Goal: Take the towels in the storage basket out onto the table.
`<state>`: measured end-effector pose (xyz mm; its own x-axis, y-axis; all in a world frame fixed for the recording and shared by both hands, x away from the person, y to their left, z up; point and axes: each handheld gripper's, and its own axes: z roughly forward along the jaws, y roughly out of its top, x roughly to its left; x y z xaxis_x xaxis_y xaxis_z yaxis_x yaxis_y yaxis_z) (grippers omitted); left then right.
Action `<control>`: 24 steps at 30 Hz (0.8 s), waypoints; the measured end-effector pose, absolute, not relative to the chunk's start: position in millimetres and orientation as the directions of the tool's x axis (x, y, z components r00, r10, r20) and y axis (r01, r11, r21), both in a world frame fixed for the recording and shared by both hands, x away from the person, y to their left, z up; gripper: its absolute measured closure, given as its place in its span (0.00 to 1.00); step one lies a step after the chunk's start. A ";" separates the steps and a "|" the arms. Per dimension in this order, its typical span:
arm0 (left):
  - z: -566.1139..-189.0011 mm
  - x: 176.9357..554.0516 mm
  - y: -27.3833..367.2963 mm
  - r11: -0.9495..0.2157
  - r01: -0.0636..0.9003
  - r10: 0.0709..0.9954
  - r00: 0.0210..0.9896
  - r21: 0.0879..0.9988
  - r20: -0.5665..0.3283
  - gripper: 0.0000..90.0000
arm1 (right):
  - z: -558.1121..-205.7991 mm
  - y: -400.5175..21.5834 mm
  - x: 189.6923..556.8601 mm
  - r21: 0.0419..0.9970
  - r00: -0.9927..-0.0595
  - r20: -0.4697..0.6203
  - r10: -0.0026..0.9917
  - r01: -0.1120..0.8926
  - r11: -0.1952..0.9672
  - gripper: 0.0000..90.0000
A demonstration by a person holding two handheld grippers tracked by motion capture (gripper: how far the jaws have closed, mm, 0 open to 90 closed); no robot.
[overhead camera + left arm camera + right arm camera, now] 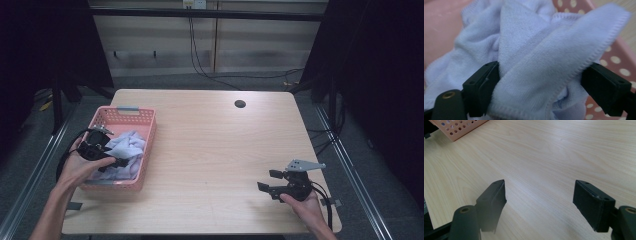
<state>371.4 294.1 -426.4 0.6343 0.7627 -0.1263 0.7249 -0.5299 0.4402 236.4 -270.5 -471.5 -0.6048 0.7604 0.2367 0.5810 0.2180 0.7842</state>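
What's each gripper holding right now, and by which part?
Nothing held. Left gripper stands open in the pink basket, a fold of the lavender cloth lying loose between its jaws. Right gripper is open above bare table.

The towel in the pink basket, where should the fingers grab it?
Best grab the raised fold of the towel, the ridge with the stitched hem that stands up between the left gripper's open fingers. Come from above, since the pink basket's walls block the sides, and pinch across the fold, which looks thin enough to fit.

A light wooden table (210, 150) stands on grey floor (165, 81) before a pale panelled wall (250, 45).
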 end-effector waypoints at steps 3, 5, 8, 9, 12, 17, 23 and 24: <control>-432.8 377.9 294.7 -0.520 0.746 0.765 0.624 0.416 -0.163 0.09 | -472.2 -270.1 236.5 0.782 -0.610 0.239 0.755 0.582 0.223 0.29; -436.7 382.1 294.8 -0.511 0.765 0.769 0.611 0.392 -0.188 0.07 | -472.4 -270.0 236.7 0.781 -0.610 0.241 0.755 0.584 0.223 0.29; -446.5 391.5 295.1 -0.521 0.782 0.764 0.606 0.343 -0.222 0.00 | -473.3 -269.1 237.8 0.778 -0.615 0.242 0.751 0.585 0.228 0.29; -449.2 393.2 294.3 -0.524 0.786 0.763 0.604 0.327 -0.231 0.00 | -472.8 -268.7 237.4 0.777 -0.615 0.242 0.751 0.586 0.230 0.29; -453.3 396.4 292.3 -0.528 0.797 0.766 0.596 0.293 -0.241 0.00 | -472.7 -268.4 237.0 0.777 -0.617 0.241 0.749 0.585 0.232 0.29; -455.2 397.1 288.8 -0.546 0.791 0.763 0.606 0.277 -0.226 0.00 | -473.2 -268.1 237.4 0.774 -0.617 0.240 0.750 0.587 0.235 0.29; -460.3 398.7 285.3 -0.552 0.797 0.767 0.601 0.245 -0.226 0.01 | -473.3 -267.8 237.3 0.772 -0.620 0.236 0.748 0.587 0.243 0.30; -461.3 398.6 283.7 -0.556 0.796 0.765 0.602 0.239 -0.229 0.01 | -473.5 -267.4 237.6 0.771 -0.622 0.237 0.747 0.588 0.245 0.30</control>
